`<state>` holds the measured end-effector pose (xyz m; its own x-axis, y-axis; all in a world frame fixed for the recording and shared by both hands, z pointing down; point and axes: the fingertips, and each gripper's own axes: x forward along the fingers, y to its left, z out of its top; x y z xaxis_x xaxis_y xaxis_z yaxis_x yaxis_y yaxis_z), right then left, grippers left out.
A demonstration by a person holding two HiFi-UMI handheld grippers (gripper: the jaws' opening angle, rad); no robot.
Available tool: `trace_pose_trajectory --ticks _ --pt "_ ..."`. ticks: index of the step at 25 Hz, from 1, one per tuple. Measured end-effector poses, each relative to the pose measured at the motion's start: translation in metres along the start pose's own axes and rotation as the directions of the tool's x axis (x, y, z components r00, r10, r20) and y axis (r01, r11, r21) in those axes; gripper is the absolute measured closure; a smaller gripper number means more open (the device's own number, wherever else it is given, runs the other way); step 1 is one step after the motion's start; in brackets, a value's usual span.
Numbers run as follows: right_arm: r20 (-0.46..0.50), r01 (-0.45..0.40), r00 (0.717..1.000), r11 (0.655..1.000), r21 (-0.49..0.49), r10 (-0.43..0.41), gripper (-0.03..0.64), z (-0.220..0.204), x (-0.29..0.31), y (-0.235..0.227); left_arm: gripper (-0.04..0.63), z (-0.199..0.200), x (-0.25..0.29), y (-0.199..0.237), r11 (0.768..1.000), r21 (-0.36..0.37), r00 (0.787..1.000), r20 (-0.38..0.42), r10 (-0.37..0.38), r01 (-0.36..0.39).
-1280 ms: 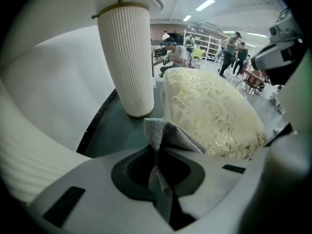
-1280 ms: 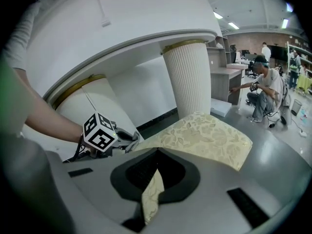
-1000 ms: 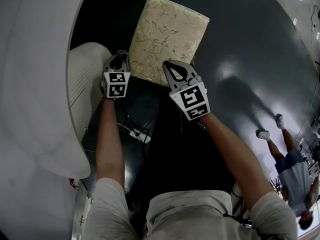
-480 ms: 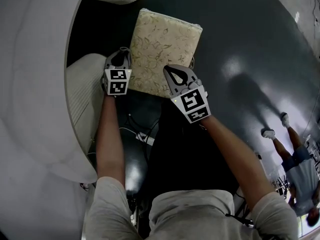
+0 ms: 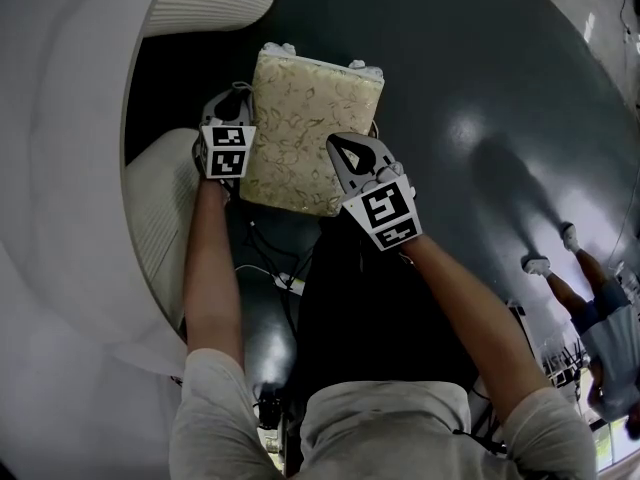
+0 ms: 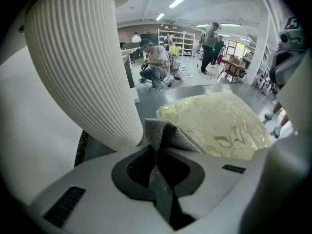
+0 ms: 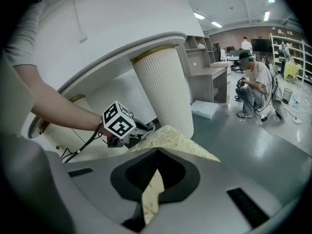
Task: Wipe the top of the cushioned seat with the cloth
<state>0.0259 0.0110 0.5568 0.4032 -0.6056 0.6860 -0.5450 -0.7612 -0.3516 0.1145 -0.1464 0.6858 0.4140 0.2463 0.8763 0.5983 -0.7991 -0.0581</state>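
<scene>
Grey cloth [image 6: 168, 133] is pinched in the nearly closed left gripper [image 6: 157, 152], just at the left edge of the seat [image 5: 310, 128] and not yet on its top. The right gripper [image 5: 345, 148] is clamped on the cover at the seat's near right corner. A hard stroke could pull the cloth's thin fold free, or that corner grip could tug the seat askew. The seat faces top up, and its long axis runs from its near edge to its far one.
</scene>
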Motion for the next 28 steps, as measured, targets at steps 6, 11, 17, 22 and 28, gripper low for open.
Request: trace_pose_trajectory --ticks 6,11,17,22,28 --pt "-0.006 0.012 1.000 1.000 0.007 -0.012 0.607 0.009 0.000 -0.028 0.563 0.032 0.022 0.010 1.000 0.024 1.000 -0.006 -0.004 0.004" --pt "0.005 0.044 0.999 0.997 0.057 -0.044 0.607 0.015 -0.003 -0.045 0.563 0.043 0.031 0.015 1.000 0.021 1.000 -0.021 0.000 0.000" --pt "0.010 0.060 0.998 0.997 0.042 -0.061 0.607 0.017 -0.014 -0.045 0.563 0.064 0.017 0.026 0.996 -0.022 0.995 0.037 0.089 -0.088" --pt "0.050 0.100 0.994 0.994 0.030 -0.102 0.607 0.040 -0.040 -0.035 0.563 0.102 -0.025 0.018 0.989 -0.094 0.981 0.148 0.124 -0.111" --pt "0.119 0.196 0.973 0.980 0.029 -0.198 0.607 0.068 -0.083 -0.011 0.563 0.126 -0.104 -0.011 0.982 -0.166 0.956 0.259 0.135 -0.093"
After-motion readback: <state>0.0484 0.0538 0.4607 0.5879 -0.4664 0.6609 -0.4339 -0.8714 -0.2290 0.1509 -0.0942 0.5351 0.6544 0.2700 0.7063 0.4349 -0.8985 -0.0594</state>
